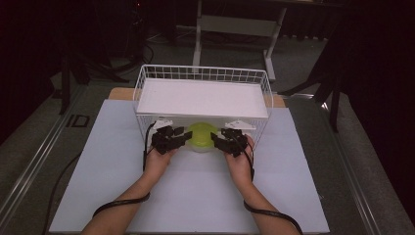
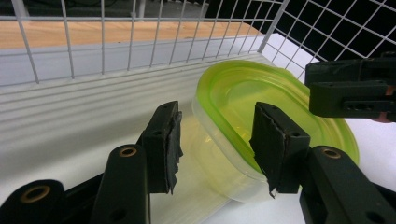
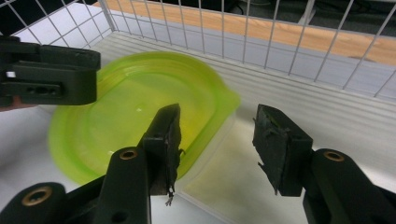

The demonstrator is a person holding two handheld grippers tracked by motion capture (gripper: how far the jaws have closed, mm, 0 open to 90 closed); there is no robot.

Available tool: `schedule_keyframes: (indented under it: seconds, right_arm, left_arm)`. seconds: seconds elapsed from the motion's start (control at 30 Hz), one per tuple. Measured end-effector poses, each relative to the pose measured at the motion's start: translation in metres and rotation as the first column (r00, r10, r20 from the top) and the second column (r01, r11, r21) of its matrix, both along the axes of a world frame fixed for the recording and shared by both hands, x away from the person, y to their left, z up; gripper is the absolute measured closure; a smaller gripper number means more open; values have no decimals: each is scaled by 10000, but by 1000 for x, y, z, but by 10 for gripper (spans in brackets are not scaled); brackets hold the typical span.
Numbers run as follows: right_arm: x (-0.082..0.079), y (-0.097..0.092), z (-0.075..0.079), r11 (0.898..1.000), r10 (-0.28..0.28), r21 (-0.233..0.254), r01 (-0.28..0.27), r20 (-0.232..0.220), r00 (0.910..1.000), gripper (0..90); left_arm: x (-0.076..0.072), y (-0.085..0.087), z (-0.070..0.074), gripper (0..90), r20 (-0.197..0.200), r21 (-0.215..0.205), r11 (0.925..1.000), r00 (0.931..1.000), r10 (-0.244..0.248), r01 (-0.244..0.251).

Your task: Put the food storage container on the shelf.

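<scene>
A clear plastic container with a lime-green lid (image 1: 200,137) sits at the open front of a white wire basket (image 1: 203,72), under its white top board. My left gripper (image 1: 183,137) is at the container's left end and my right gripper (image 1: 215,139) at its right end. In the left gripper view the gripper (image 2: 219,149) stands open with the container's end wall and lid rim (image 2: 261,98) between the jaws, the pads apart from it. In the right gripper view the gripper (image 3: 217,147) is open around a corner of the lid (image 3: 135,112).
The basket's white top board (image 1: 203,98) hangs low over the container. Wire walls (image 2: 93,42) close in the back and sides above a ribbed white floor (image 3: 317,107). A large white sheet (image 1: 195,191) covers the table in front. Cables trail from both wrists.
</scene>
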State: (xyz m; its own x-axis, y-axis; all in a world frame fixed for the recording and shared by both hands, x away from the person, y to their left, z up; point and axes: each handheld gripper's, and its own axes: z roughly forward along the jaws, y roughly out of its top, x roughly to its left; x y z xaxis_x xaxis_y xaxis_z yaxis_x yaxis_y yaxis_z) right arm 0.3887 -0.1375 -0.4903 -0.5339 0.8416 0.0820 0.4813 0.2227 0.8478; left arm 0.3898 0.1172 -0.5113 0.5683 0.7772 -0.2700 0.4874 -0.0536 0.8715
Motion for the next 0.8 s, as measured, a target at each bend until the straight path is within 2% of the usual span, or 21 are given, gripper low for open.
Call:
schedule_keyframes:
  seconds: [0.2,0.27,0.33,0.47,0.5,0.53,0.6,0.67,0.7,0.73,0.8]
  right_arm:
    - [-11,-1,6,9997,160,194,-163,158,9997,490]
    - [-15,0,8,9990,335,282,-338,102,9994,493]
    - [-22,2,10,9985,478,276,-483,179,9987,492]
    - [-32,5,16,9974,686,168,-695,449,9966,489]
    - [-35,4,17,9969,726,264,-739,453,9963,488]
    - [-37,4,18,9958,814,395,-831,422,9958,484]
    - [-41,5,18,9916,1110,647,-1120,190,9936,483]
    - [-47,7,17,9911,1250,432,-1262,304,9917,493]
    - [-50,8,17,9911,1278,343,-1290,339,9912,499]
    - [-53,10,16,9911,1295,252,-1304,358,9909,497]
    - [-57,12,15,9909,1330,164,-1335,309,9906,507]
  left_arm:
    - [-10,8,5,488,314,-266,9995,9994,154,-146]
    - [-15,11,7,468,298,-310,9995,9995,55,-46]
    - [-21,15,10,459,482,-123,9998,9988,-132,138]
    - [-33,25,15,462,314,-572,9976,9988,-379,397]
    - [-36,27,16,462,309,-624,9969,9984,-470,489]
    - [-42,29,17,461,357,-494,9973,9980,-528,546]
    - [-49,31,19,454,360,-409,9973,9976,-590,605]
    - [-56,32,20,407,238,-407,9976,9982,-542,552]
    - [-61,33,21,406,247,-232,9980,9980,-586,592]
    - [-64,34,21,374,307,-201,9967,9965,-783,789]
    - [-72,38,22,252,476,-378,9910,9908,-1267,1286]
